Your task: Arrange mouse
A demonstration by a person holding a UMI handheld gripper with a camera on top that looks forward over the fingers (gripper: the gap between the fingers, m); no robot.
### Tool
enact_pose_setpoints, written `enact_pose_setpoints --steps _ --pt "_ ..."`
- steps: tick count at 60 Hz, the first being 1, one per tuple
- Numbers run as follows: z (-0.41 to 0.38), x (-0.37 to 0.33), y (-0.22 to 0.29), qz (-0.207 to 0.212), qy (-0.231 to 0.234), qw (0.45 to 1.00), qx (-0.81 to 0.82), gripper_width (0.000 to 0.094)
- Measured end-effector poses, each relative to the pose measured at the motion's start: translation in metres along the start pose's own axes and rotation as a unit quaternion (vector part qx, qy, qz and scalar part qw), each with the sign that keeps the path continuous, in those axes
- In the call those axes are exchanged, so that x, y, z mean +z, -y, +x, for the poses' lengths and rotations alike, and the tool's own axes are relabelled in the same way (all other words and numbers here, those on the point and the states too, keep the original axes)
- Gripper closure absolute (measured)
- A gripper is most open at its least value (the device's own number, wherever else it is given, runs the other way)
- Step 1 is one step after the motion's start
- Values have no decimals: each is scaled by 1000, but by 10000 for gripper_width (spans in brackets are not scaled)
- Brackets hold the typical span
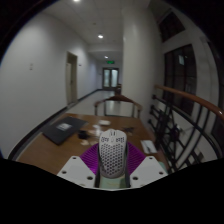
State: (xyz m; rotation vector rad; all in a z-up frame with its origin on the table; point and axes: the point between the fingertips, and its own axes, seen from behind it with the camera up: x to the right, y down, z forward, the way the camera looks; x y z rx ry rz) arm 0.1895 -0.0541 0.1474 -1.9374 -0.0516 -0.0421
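A white mouse with a perforated honeycomb shell (111, 152) stands upright between my gripper's fingers, held above the wooden table (60, 148). My gripper (111, 165) is shut on the mouse; the purple pads (92, 160) press against both of its sides. The mouse's lower end is hidden between the white finger bases.
A dark mouse mat or laptop (63, 127) lies on the table to the left. A small dark thing (104, 122) sits on the table beyond the mouse. A chair (118, 104) stands at the far end, and a railing (180, 120) runs along the right. A corridor with doors lies beyond.
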Motion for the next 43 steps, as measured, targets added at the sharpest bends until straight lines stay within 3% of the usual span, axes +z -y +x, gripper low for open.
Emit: enact_pose_setpoints --steps 5,12,18,20,26,33,43 --pt "47 20 -55 -51 -42 998 22 600" --pt "67 43 -156 -135 -49 989 41 599" --pt "51 67 -170 -163 -35 985 52 595" --pt "52 66 -164 -153 -30 986 63 588" --pt "39 85 -162 -162 -13 985 59 407" --pt "27 79 -161 -172 8 984 31 69" --pt "22 49 -163 -167 24 985 31 86"
